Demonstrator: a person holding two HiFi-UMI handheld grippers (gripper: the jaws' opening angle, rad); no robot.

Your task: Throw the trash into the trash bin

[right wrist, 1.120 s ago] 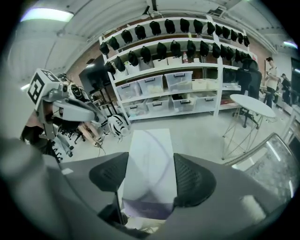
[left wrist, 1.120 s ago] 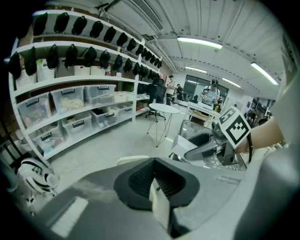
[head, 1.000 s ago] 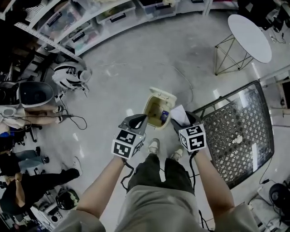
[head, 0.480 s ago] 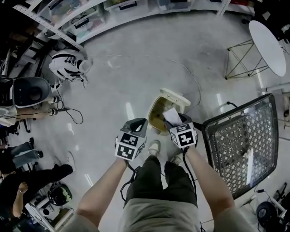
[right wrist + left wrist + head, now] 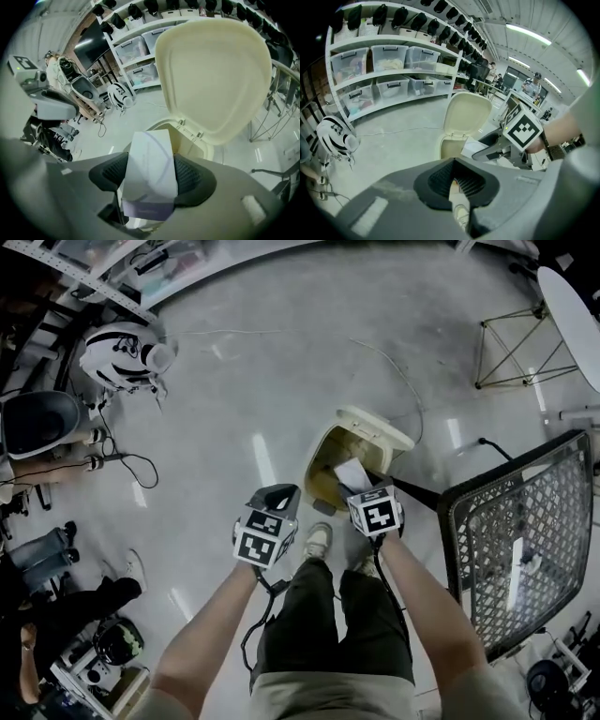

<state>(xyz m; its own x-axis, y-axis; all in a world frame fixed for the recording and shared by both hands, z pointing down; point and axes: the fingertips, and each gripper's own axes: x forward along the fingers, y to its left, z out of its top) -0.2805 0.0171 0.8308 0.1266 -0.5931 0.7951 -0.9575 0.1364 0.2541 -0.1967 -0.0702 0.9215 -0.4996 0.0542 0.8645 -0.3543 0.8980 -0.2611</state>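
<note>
The cream trash bin [image 5: 326, 465] stands on the floor in front of my feet, its lid [image 5: 377, 425] swung up and open. My right gripper [image 5: 362, 487] hangs over the bin's mouth, shut on a folded white paper [image 5: 352, 473]. In the right gripper view the paper [image 5: 151, 164] stands up between the ribbed pads [image 5: 193, 182], with the open lid [image 5: 215, 75] just beyond. My left gripper [image 5: 280, 494] is to the left of the bin, shut with nothing in it. In the left gripper view its jaws meet [image 5: 455, 182], and the bin [image 5: 451, 148] and the right gripper [image 5: 490, 149] lie ahead.
A black mesh table [image 5: 525, 540] stands close on the right, and a white round side table [image 5: 574, 306] sits at the far right. Helmets [image 5: 117, 352], gear and cables lie on the floor at left. Shelves with plastic boxes [image 5: 389, 58] line the back wall.
My right gripper has carried the paper left, from beside the bin to above its open mouth. The left gripper has stayed shut next to it.
</note>
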